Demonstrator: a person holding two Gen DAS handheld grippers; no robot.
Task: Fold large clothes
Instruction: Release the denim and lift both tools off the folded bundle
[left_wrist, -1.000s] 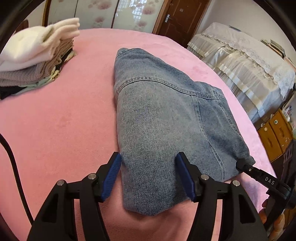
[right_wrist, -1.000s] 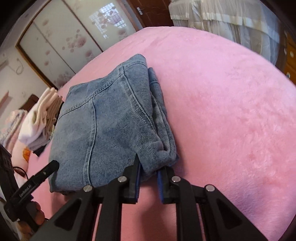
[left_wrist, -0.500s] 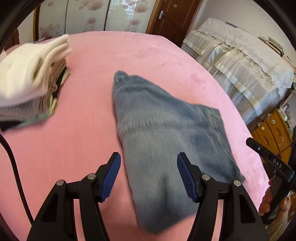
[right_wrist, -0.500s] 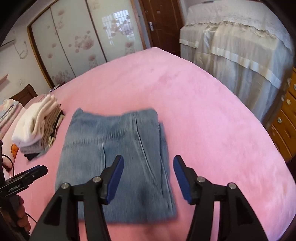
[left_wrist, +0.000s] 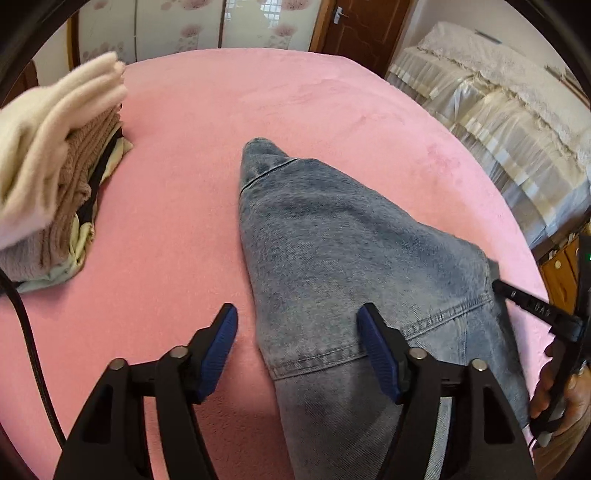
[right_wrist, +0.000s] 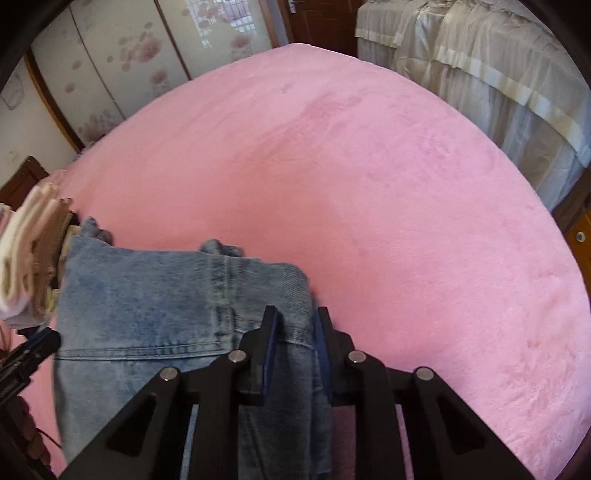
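Right gripper (right_wrist: 293, 343) pinching folded jeans (right_wrist: 147, 295) at their right edge; left gripper (left_wrist: 297, 350) spread wide over the left edge, gripping nothing.

Pink bed (left_wrist: 295, 110), floral wardrobe doors (right_wrist: 129, 55)

Bright, even daylight from the patterned glass doors (left_wrist: 199, 26) at the back. Soft shadows only. Strong fisheye bending and black corners at every edge. Slight motion blur on the stacked clothes (left_wrist: 48, 155) and on the jeans (right_wrist: 147, 295). No glare.
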